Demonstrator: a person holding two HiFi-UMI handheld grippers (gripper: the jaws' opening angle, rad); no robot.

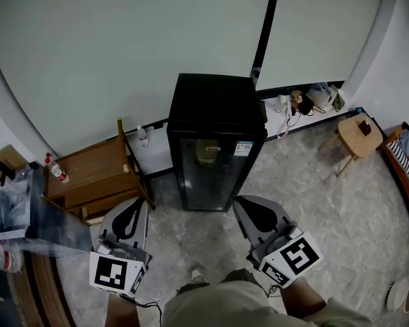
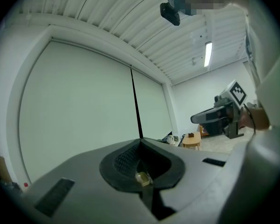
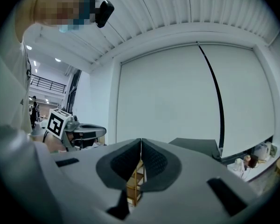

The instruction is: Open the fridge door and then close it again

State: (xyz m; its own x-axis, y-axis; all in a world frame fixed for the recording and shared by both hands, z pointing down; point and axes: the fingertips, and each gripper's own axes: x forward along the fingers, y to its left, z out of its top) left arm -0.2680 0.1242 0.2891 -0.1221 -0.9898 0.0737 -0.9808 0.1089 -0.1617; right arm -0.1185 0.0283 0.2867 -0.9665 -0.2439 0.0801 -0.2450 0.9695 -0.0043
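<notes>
Your left gripper (image 1: 133, 204) is fully closed with nothing in it. The right gripper (image 1: 247, 203) is the same: pads together, empty. Both are held level in front of you, pointing toward the fridge (image 1: 215, 142), not touching it. The fridge stands against the wall, glass door shut (wooden cabinet (image 1: 95, 176) just to its left).

Glossy black fridge (image 1: 215, 107), wooden shelf (image 1: 95, 172), marbled stone floor (image 1: 320, 210)
</notes>
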